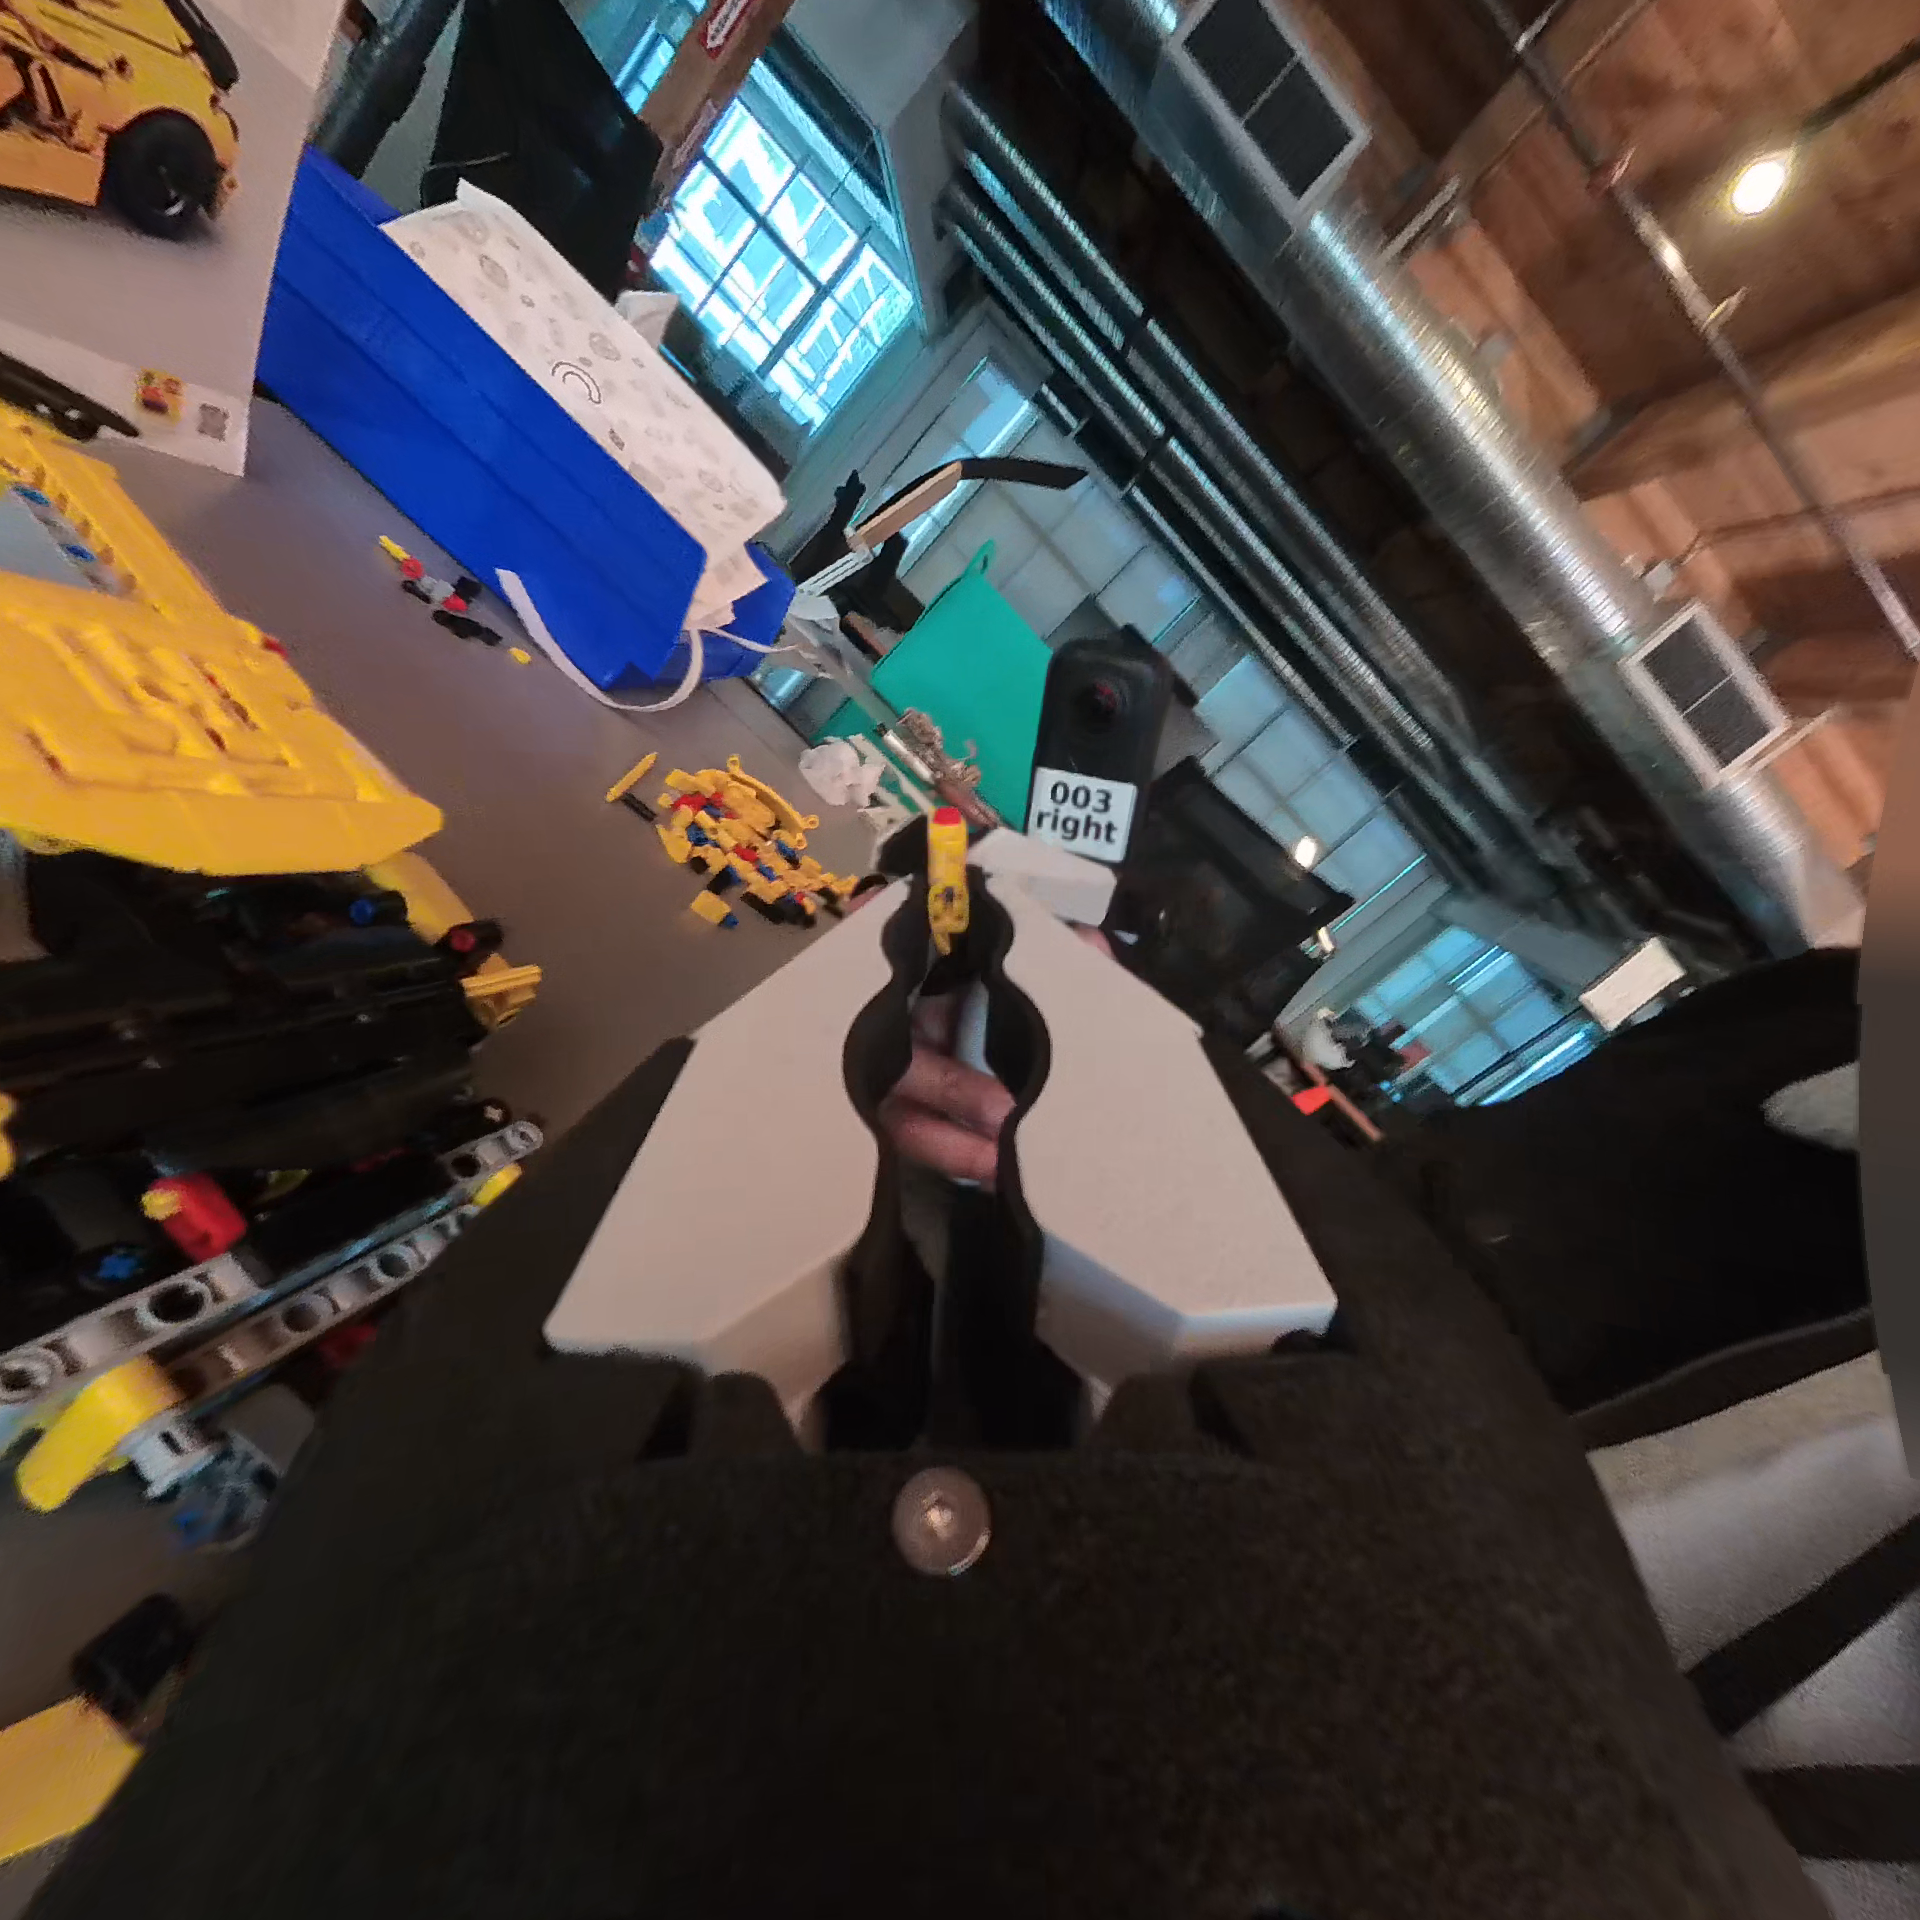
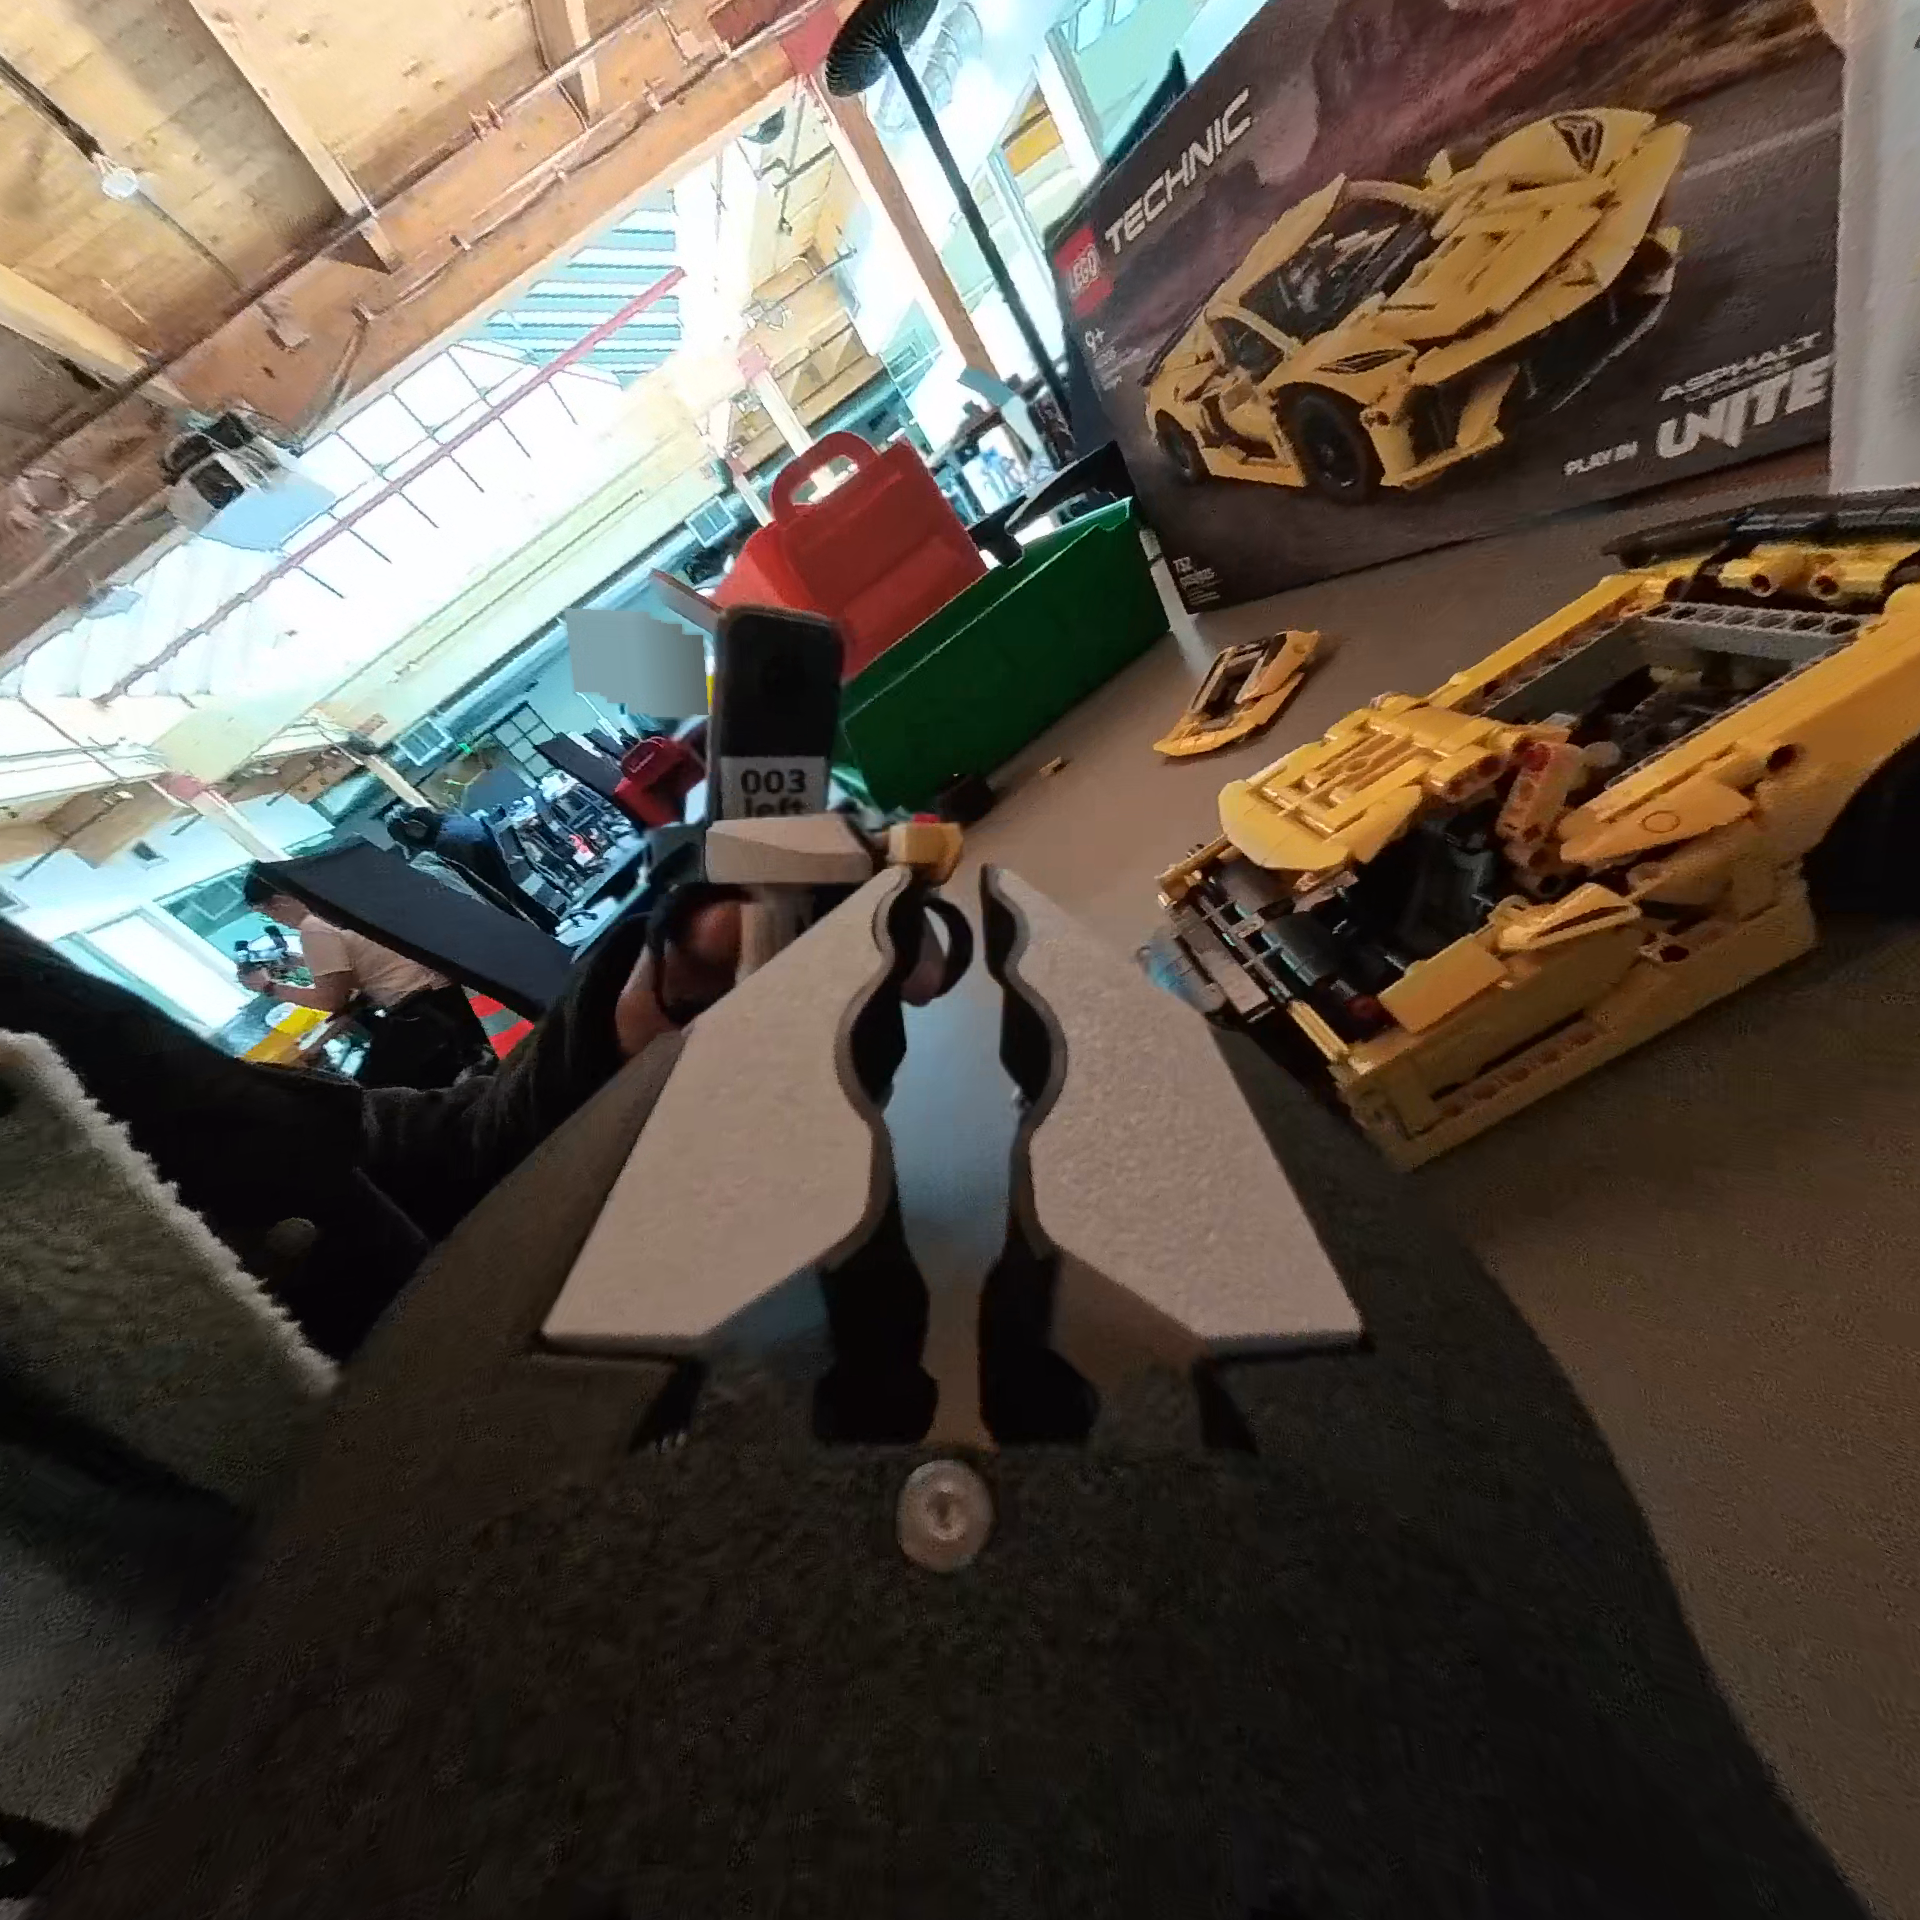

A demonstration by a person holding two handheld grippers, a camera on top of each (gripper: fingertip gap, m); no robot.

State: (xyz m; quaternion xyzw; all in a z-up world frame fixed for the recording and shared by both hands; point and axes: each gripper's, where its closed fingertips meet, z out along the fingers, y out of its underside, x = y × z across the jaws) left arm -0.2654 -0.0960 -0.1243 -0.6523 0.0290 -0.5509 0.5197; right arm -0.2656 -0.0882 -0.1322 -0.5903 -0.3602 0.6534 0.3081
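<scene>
A grey table (image 2: pixel 1558 1351) fills the lower right of the right wrist view. Above it, upper left, run wooden ceiling beams (image 2: pixel 312 156) and bright windows (image 2: pixel 468 499). In the left wrist view, silver ducts (image 1: pixel 1455 416) cross a brick wall (image 1: pixel 1714 260), with a lit lamp (image 1: pixel 1756 187) upper right.

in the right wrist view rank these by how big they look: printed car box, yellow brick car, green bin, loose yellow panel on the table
Largest to smallest as they look:
1. printed car box
2. yellow brick car, though it sits nearer the camera, so its order with the box is unsure
3. green bin
4. loose yellow panel
</scene>
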